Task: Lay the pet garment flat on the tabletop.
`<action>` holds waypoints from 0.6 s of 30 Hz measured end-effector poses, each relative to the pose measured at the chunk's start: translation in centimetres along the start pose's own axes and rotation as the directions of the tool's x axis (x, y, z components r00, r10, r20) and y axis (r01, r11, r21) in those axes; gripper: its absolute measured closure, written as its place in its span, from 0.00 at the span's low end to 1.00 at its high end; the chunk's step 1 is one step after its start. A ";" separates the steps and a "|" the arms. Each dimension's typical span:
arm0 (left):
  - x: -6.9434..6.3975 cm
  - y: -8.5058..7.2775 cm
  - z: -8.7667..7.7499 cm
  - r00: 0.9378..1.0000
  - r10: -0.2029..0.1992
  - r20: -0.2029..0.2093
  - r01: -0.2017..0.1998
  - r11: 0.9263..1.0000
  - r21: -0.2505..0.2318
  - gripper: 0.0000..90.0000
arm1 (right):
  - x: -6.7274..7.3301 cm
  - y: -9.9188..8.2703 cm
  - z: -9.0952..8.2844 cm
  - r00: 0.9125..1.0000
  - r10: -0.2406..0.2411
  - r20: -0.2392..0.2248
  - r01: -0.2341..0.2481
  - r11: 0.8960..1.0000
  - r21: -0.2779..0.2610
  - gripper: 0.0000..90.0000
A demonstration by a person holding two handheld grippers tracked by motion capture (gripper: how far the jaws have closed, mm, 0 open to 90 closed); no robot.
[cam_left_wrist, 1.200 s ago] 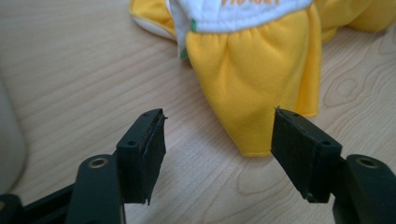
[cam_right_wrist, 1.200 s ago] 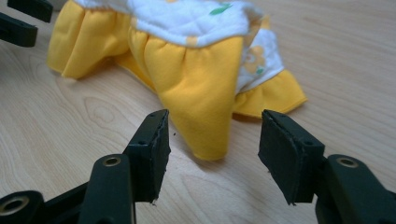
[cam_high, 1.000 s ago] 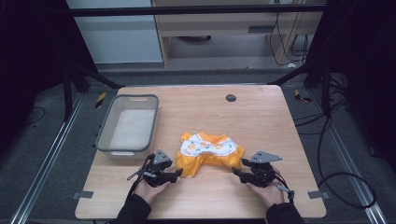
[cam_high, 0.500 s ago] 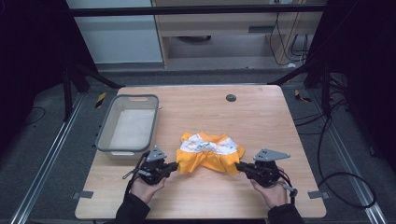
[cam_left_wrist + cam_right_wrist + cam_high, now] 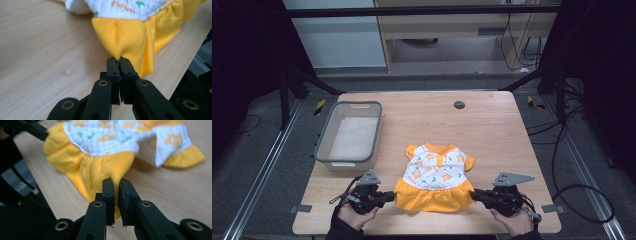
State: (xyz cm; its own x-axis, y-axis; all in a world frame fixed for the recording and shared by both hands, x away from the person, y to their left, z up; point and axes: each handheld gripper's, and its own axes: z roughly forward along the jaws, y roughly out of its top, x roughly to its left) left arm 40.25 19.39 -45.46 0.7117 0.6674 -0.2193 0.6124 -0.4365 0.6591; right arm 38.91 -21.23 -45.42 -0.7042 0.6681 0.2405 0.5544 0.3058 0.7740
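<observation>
Table [image 5: 492, 125] of pale wood spreads before us, a grey bin [image 5: 323, 150] at its left. Near the front edge lies our little dress [image 5: 434, 177], spread flat. We pinch its orange hem at both corners, left gripper [image 5: 390, 195] and right gripper [image 5: 475, 194] each clenched on cloth.

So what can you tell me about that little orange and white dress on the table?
The dress is tiny, perhaps doll- or pet-sized. Its white quilted-looking top carries orange and green prints and the word "flower", with orange collar, sleeve trims and a gathered orange skirt. It lies spread flat near the wooden table's front edge. The left hand-held gripper and right hand-held gripper each pinch a bottom skirt corner.
</observation>
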 end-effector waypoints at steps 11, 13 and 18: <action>0.4 1.5 -2.0 0.991 0.054 -0.120 -0.076 0.981 -0.181 0.53 | -0.5 0.4 -0.3 0.995 -0.031 0.096 0.038 0.997 -0.073 0.72; 0.8 2.3 -2.3 0.987 0.063 -0.151 -0.094 0.974 -0.208 0.50 | -0.8 0.9 -0.3 0.991 -0.038 0.124 0.050 0.994 -0.096 0.70; 1.7 4.7 -2.1 0.974 0.080 -0.211 -0.134 0.957 -0.256 0.45 | -2.1 2.3 0.5 0.982 -0.038 0.187 0.062 0.991 -0.120 0.62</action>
State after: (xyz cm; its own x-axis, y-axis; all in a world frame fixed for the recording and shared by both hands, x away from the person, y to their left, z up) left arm 43.66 19.72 -41.23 0.6697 0.7426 -0.0091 0.4027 -0.3527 0.8447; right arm 41.87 -21.59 -44.41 -0.6298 0.7707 0.0970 0.4525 0.2625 0.8523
